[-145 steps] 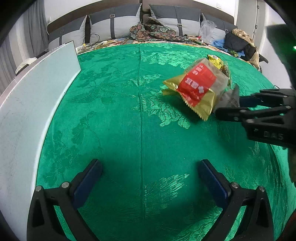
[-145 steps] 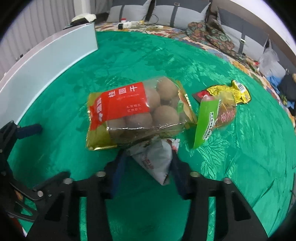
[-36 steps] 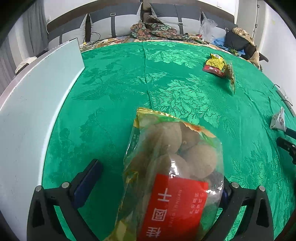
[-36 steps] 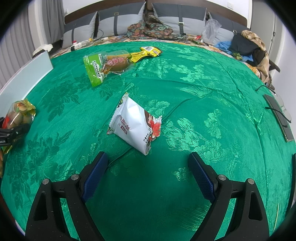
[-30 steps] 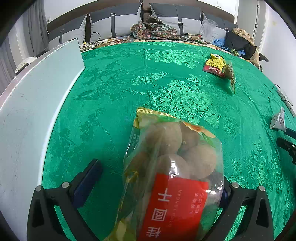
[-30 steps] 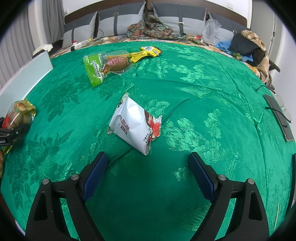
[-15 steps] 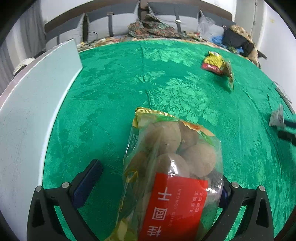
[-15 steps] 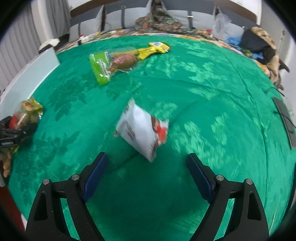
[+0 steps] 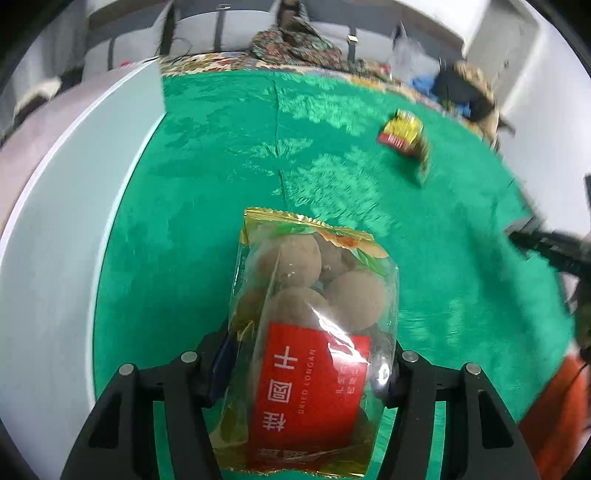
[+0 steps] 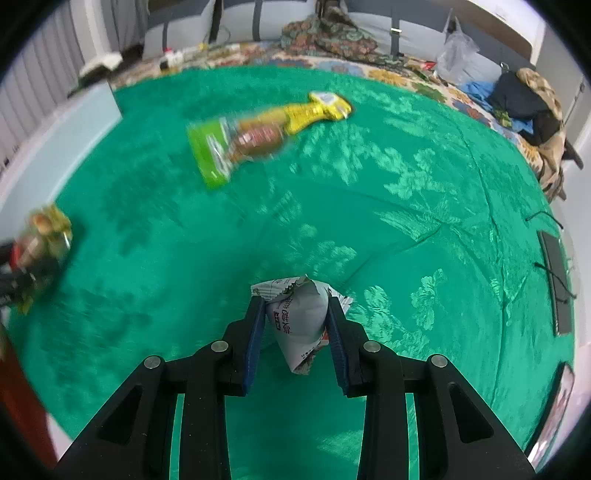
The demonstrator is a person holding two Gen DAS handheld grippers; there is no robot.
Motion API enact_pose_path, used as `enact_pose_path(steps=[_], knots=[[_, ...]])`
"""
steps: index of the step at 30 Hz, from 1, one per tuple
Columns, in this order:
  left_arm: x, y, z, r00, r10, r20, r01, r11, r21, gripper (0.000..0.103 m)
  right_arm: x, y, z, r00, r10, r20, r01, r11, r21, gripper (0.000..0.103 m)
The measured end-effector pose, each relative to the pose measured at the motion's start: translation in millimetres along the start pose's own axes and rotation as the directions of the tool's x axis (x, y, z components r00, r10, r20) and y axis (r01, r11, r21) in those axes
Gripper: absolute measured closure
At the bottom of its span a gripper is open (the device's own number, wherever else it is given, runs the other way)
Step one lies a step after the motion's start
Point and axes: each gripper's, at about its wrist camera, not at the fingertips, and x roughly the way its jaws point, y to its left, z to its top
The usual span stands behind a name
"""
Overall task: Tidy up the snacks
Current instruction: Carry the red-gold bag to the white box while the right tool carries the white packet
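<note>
- Clear longan bag (image 9: 314,332) is clamped between the left gripper (image 9: 310,365) jaws, just closed.
- White packet (image 10: 297,317) is pinched by the right gripper (image 10: 295,332), likewise just closed.
- Green-and-yellow packets (image 10: 258,136) ahead are left unsorted.

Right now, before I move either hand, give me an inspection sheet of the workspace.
Surface: green brocade cloth, a crease running across it.
Job's things: dried longan bag in the left tool; white snack packet in the right tool; green-and-yellow packet lying loose.
Clutter: white board at the cloth's left edge.
Grippers: both have just been closing, each onto its snack.
Cables: black cable at the right edge.
Surroundings: grey cushions, clothes heap.
</note>
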Motion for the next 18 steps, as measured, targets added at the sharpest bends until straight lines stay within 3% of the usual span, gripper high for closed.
enact_pose_path(steps=[4, 8, 11, 14, 16, 18], knots=[[-51.1, 19.8, 0.1, 0.993, -0.080, 0.082, 0.090, 0.989, -0.115, 0.044, -33.7, 30.1, 19.4, 0.991, 0.106, 0.077, -0.107, 0.994, 0.010, 0.068], [-109.0, 59.3, 8.3, 0.984, -0.064, 0.167, 0.095, 0.978, -0.185, 0.043, -69.2, 101.0, 50.6, 0.951, 0.267, 0.153, -0.260, 0.963, -0.064, 0.068], [-149.2, 102.6, 11.4, 0.979, 0.028, 0.203, 0.022, 0.971, -0.237, 0.043, -95.1, 171.2, 71.2, 0.895, 0.407, 0.183, -0.383, 0.911, -0.150, 0.068], [-175.9, 152.5, 5.4, 0.965, 0.170, 0.201, -0.105, 0.949, -0.299, 0.042, -112.4, 254.9, 85.4, 0.818, 0.551, 0.167, -0.511, 0.828, -0.231, 0.067], [-184.2, 184.3, -3.3, 0.951, 0.258, 0.171, -0.187, 0.919, -0.347, 0.040, -115.2, 301.1, 88.2, 0.777, 0.614, 0.134, -0.568, 0.778, -0.269, 0.067], [-186.1, 220.9, -15.3, 0.930, 0.350, 0.112, -0.280, 0.872, -0.401, 0.032, -114.0, 342.7, 87.9, 0.757, 0.645, 0.106, -0.593, 0.745, -0.304, 0.063]])
